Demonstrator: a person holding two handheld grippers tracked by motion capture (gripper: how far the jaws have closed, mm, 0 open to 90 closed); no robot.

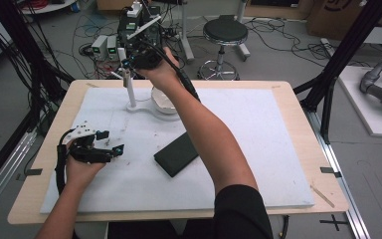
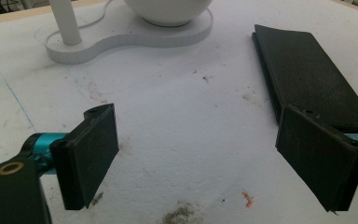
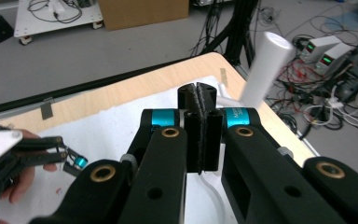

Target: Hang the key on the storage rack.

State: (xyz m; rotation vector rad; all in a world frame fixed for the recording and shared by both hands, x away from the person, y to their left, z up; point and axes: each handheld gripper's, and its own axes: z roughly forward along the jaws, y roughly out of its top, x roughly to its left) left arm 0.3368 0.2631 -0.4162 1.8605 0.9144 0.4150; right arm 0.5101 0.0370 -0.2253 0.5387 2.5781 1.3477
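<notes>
A white stand (image 1: 142, 107) with an upright post (image 1: 128, 87) and a white bowl (image 1: 164, 102) sits at the far middle of the white mat (image 1: 258, 129). A flat black case (image 1: 177, 154) lies mid-mat. My right gripper (image 1: 126, 63) hovers beside the post's top, and in the right gripper view its pads (image 3: 199, 93) are pressed together with nothing between them, the post (image 3: 265, 70) just to their right. My left gripper (image 1: 112, 141) rests low at the mat's left, open. In the left gripper view (image 2: 205, 158) it faces the case (image 2: 307, 74) and stand (image 2: 130, 39).
The mat lies on a wooden table (image 1: 298, 114). Beyond the far edge stand a black stool (image 1: 225, 32), power supplies (image 1: 105, 47) and tangled cables. A black frame pole (image 1: 343, 55) rises at the right. The right forearm (image 1: 214, 139) crosses above the case.
</notes>
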